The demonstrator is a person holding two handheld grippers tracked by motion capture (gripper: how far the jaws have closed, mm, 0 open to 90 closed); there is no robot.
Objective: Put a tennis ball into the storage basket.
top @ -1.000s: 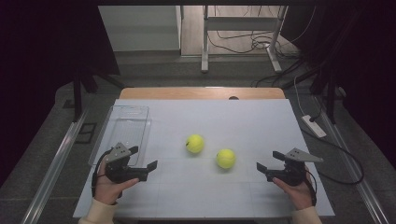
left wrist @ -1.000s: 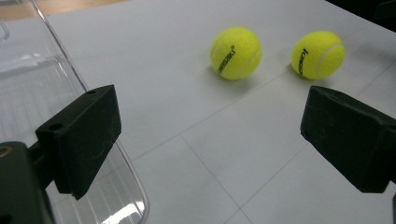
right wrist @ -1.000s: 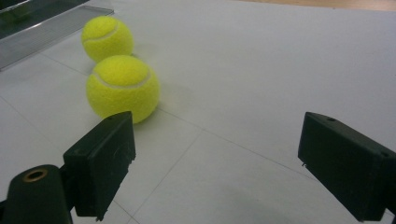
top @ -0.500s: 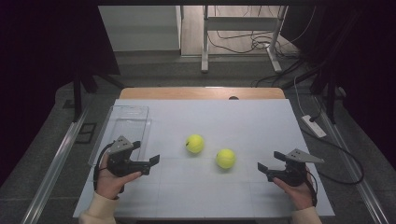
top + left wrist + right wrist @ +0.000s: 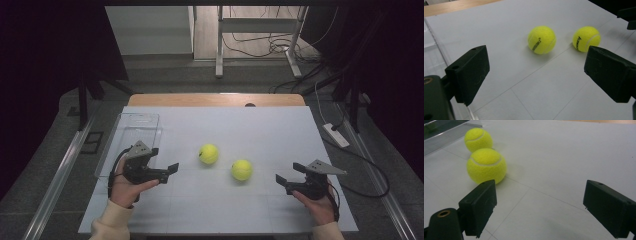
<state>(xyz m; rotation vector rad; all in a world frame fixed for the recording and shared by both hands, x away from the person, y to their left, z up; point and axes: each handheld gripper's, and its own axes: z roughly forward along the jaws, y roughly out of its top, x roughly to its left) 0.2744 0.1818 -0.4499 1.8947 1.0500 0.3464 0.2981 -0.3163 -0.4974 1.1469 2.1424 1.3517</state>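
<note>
- My left claw (image 5: 167, 172) was spread wide with nothing in it, hovering just off the table and tipped toward the middle. Guessing I had it open that far so a whole ball could slip between the jaws without nudging it away.
- Straight ahead of that claw sat the nearer tennis ball (image 5: 541, 39), close but not touching anything, a clear gap of tabletop between it and me. Looked like the obvious first grab.
- A bit past it and off to the side was the second tennis ball (image 5: 586, 38), just beside the first but apart from it.
- My right claw (image 5: 284, 182) was across the table, also gaping and empty, resting low. From its own camera the second ball (image 5: 486, 165) was the close one, sitting just off its one jaw, so that ball was probably meant for that hand.
- Right next to my left claw, on the outer side, was a clear plastic tray (image 5: 131, 120) with nothing I could see in it. My bet is that's where the balls were headed, which is why it sat on the left hand's side.
- Surface was a plain white table (image 5: 250, 215) with faint seam lines and a strip of wood along the far edge.
- Beyond that the room was dark: grey floor, metal table legs and loose cables at the back, a white power strip (image 5: 336, 135) off past my right claw.
</note>
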